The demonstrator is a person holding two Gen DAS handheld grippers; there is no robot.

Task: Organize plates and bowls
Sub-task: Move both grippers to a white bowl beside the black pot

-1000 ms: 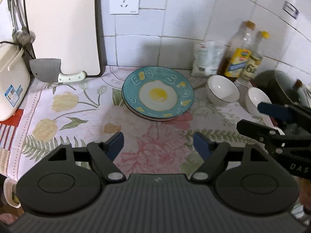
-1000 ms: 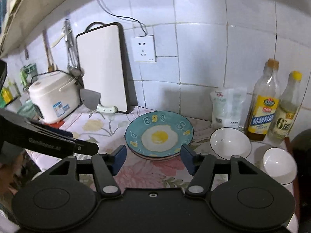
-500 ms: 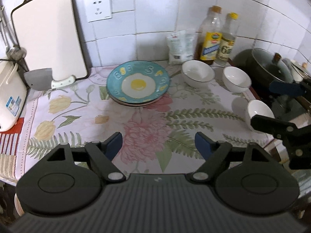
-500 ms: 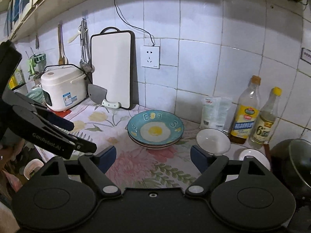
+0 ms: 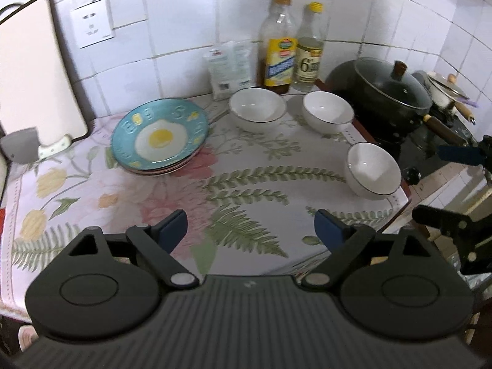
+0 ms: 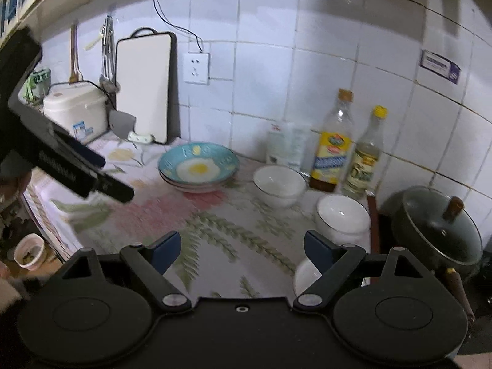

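Both grippers hovered above the flowered surface [image 5: 246, 190] with nothing in hand. The left gripper [image 5: 250, 226] had its fingers spread wide and empty; the right gripper [image 6: 240, 247] likewise stood wide open, holding nothing. The stack of plates [image 5: 160, 136], topped by a teal plate with a fried-egg motif, lay near the cutting board [image 5: 33, 70] at the back left. Three white bowls stood separately: the back bowl [image 5: 256, 107] just before the oil bottles [image 5: 278, 43], the middle bowl [image 5: 327, 110] beside the black pot [image 5: 390, 89], and the front bowl [image 5: 372, 169] near the surface's right edge. The plates appeared already gathered, though the number in the stack could not be counted. The step in hand was judged to be the approach to the bowls; the next move called for closing on one bowl's rim, probably the front one, and nesting it into another.
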